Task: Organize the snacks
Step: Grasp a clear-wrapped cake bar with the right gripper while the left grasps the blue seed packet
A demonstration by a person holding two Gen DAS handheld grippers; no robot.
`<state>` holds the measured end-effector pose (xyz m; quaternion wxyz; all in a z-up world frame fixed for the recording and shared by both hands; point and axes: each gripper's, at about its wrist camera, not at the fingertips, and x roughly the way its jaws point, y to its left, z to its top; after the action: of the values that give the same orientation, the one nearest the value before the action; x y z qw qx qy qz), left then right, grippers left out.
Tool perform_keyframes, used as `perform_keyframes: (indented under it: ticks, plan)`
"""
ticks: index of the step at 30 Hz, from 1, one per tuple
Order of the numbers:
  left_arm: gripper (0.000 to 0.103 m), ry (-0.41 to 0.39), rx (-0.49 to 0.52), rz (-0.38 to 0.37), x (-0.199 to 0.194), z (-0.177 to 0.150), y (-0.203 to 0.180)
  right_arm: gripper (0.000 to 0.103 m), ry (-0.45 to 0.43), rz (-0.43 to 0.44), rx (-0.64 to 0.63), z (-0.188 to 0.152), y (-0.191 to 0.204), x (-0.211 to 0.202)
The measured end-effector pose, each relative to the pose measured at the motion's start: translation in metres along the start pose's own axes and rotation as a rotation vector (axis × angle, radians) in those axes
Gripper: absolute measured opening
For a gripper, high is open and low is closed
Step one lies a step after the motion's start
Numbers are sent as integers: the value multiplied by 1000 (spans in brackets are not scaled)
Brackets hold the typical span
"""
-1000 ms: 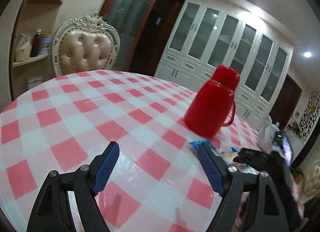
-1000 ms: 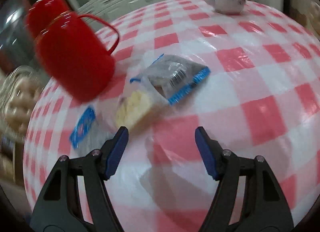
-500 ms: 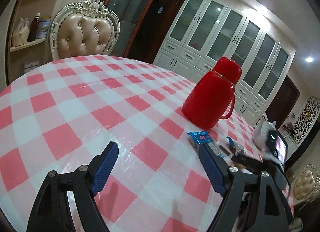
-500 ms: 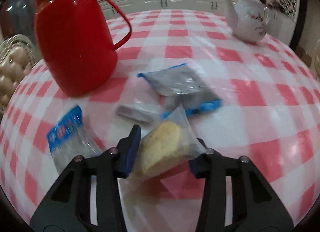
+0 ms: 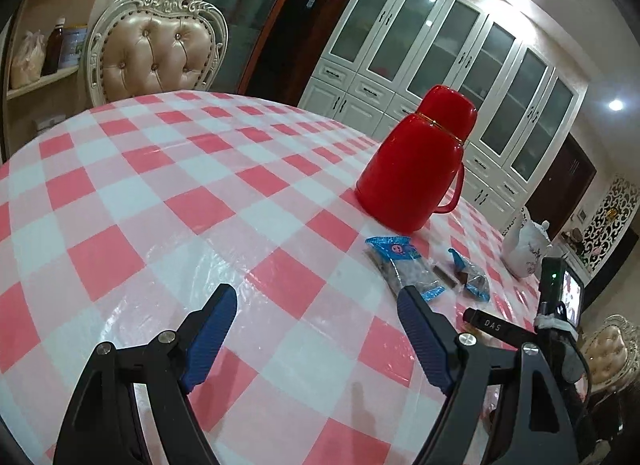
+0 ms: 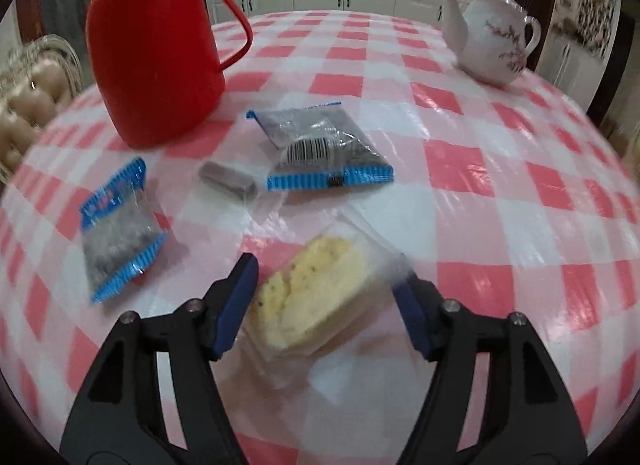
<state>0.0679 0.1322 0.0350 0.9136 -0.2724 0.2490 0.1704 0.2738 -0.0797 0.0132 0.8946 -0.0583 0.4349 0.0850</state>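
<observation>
In the right wrist view a yellow cake in a clear packet (image 6: 320, 297) lies on the checked tablecloth between the fingers of my right gripper (image 6: 326, 289). Its jaws are opening; the left pad stands just off the packet and the wrapper's edge brushes the right pad. Beyond it lie a dark snack packet with blue ends (image 6: 324, 145), a second blue-edged packet (image 6: 116, 225) to the left, and a small brown bar (image 6: 228, 181). My left gripper (image 5: 316, 317) hovers open over bare tablecloth with nothing between its fingers, and the blue-edged packet (image 5: 400, 261) lies just past its right fingertip.
A red thermos jug (image 6: 152, 49) stands at the back left of the snacks, and a white teapot (image 6: 492, 41) at the back right. The round table (image 5: 168, 193) has a padded chair (image 5: 156, 49) behind it. White cabinets line the far wall.
The right gripper shut on the yellow cake packet, rolled level with it, and its jaws now stand wider again. The left gripper has tipped slightly downward, staying open.
</observation>
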Motion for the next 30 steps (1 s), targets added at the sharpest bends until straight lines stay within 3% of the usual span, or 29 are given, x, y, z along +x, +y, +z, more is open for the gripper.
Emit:
perform_keyframes:
  ticks: [1, 3, 8, 14, 18, 21, 24, 30]
  plan:
    - [83, 0, 4, 1, 0, 0, -1, 48, -9, 15, 3, 0, -2, -2]
    - [83, 10, 21, -1, 1, 0, -2, 40, -27, 42, -19, -4, -4, -9]
    - [83, 75, 74, -22, 13, -5, -11, 37, -86, 161, -91, -41, -11, -56]
    - [83, 102, 183, -59, 28, -17, -45, 37, -94, 341, -70, -108, -37, -112]
    - [85, 144, 202, -53, 52, -15, -81, 38, -108, 374, -53, -126, -44, -119]
    - [85, 217, 143, -23, 89, -6, -104, 38, -68, 393, -53, -125, -44, -110]
    - [85, 222, 73, 38, 121, 8, -121, 38, -51, 440, -8, -125, -54, -106]
    - [85, 240, 156, 244, 175, 19, -149, 38, -5, 462, 11, -126, -56, -97]
